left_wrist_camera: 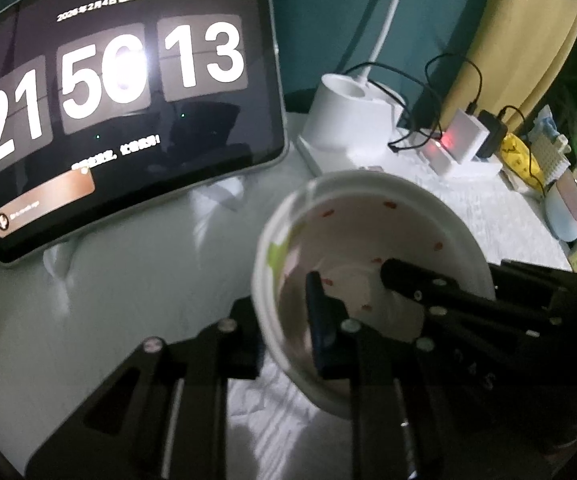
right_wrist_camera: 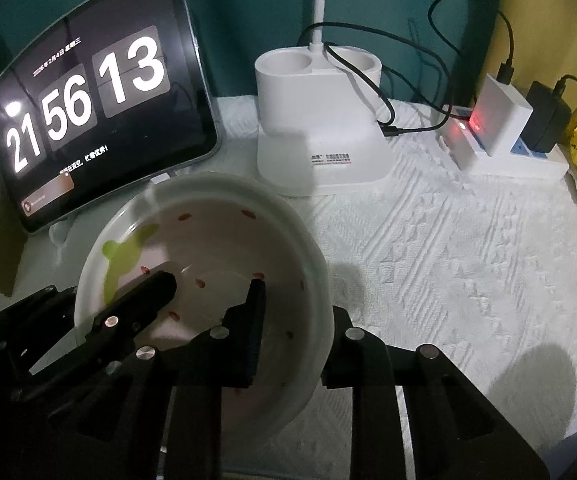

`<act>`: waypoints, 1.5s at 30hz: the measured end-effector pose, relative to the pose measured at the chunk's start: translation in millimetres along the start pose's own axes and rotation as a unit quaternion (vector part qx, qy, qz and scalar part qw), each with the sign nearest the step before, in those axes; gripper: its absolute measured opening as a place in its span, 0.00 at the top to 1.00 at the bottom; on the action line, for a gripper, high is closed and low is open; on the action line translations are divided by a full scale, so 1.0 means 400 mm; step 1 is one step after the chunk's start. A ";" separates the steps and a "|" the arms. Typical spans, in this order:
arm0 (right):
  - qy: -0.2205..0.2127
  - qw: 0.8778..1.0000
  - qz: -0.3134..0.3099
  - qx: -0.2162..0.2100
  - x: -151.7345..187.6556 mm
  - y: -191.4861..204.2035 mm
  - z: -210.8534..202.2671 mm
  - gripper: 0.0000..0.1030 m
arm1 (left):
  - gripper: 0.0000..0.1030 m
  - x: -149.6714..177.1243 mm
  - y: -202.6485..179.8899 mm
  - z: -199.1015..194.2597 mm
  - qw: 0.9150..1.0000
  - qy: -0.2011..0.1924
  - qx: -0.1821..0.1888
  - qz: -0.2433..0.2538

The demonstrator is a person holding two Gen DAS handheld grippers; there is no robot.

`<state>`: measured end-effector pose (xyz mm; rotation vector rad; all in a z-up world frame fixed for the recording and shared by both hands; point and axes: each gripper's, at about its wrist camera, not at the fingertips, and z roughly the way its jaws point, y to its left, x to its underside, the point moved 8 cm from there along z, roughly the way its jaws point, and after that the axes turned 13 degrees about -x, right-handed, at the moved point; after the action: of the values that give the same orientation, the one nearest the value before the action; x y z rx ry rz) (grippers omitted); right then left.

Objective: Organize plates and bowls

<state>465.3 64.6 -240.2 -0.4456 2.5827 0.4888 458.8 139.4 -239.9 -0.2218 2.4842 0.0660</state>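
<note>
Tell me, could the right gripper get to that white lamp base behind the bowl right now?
Probably not yet. The right gripper straddles the rim of the bowl, as does the left gripper; the bowl sits between it and the lamp base. It would have to let go first.

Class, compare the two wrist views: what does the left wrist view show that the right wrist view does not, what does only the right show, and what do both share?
Only the left wrist view: a pale blue and pink container at the right edge.

Only the right wrist view: the printed label on the front of the white lamp base, and both of its round wells.

Both share: the strawberry-pattern bowl, with each gripper's jaws straddling its rim on opposite sides, the tablet clock, the power strip with a red light, and the white textured cloth.
</note>
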 end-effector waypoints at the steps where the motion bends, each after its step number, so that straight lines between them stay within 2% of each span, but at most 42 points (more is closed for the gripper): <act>1: -0.002 1.000 0.000 -0.001 0.001 0.003 -0.003 0.78 | 0.83 -0.002 0.002 -0.004 1.000 -0.003 0.000 -0.001; 17: -0.023 1.000 -0.006 0.003 -0.011 0.006 -0.072 0.81 | 0.83 -0.008 0.004 -0.054 1.000 -0.025 0.009 -0.005; 33: -0.053 0.999 -0.010 0.005 -0.017 0.002 -0.172 0.82 | 0.83 -0.013 -0.032 -0.161 0.998 -0.057 0.008 0.004; 45: -0.079 0.997 -0.011 0.001 0.020 0.008 -0.261 0.82 | 0.83 0.005 -0.072 -0.248 0.997 -0.076 0.006 0.011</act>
<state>417.0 22.8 -157.3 -0.4163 2.4242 0.4923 403.0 100.8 -161.7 -0.1789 2.3347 0.0752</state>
